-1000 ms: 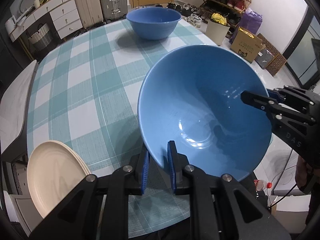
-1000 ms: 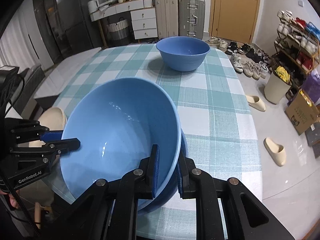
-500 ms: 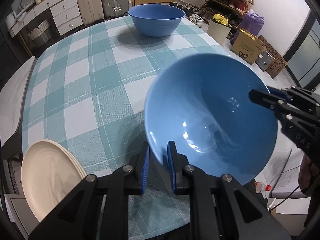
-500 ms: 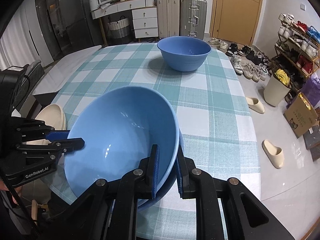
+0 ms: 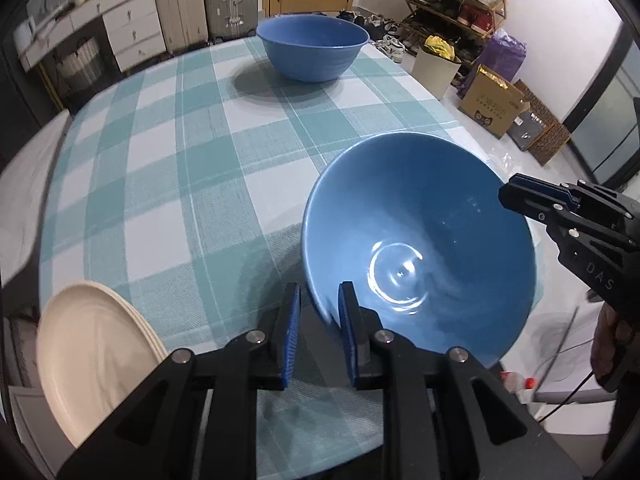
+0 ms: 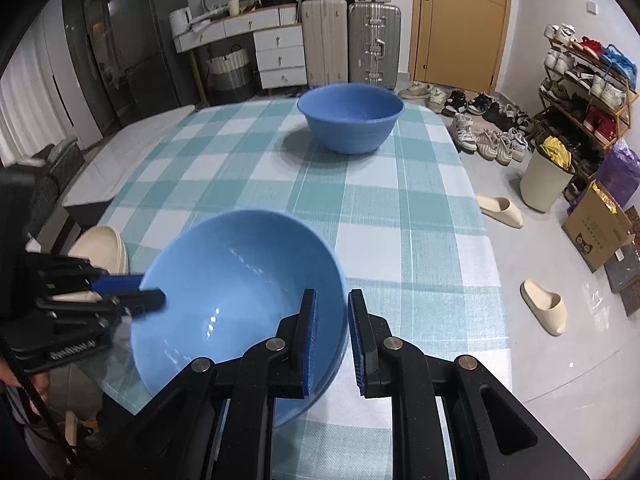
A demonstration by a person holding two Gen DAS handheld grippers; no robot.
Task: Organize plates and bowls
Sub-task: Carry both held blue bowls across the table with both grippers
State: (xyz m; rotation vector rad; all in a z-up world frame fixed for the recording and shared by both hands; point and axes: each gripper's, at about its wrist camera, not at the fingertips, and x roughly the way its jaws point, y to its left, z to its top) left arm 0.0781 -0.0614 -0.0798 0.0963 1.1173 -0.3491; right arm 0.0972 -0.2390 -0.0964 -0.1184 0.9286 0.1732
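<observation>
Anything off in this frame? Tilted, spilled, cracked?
The near blue bowl is tilted, not flat, at the table's near edge and seems to overhang it. The left gripper has just been opening, its pads loose around the rim; only the right gripper clamps it. No spills or damage visible.

The bowl (image 5: 420, 264) between the fingers (image 5: 290, 332) was plain glossy blue, like the second bowl (image 5: 312, 46) far beyond them. The tabletop (image 5: 168, 184) wore a teal and white check. Beside the left fingers lay plain cream plates (image 5: 92, 356). The fingers were black with blue pads (image 6: 310, 340).
</observation>
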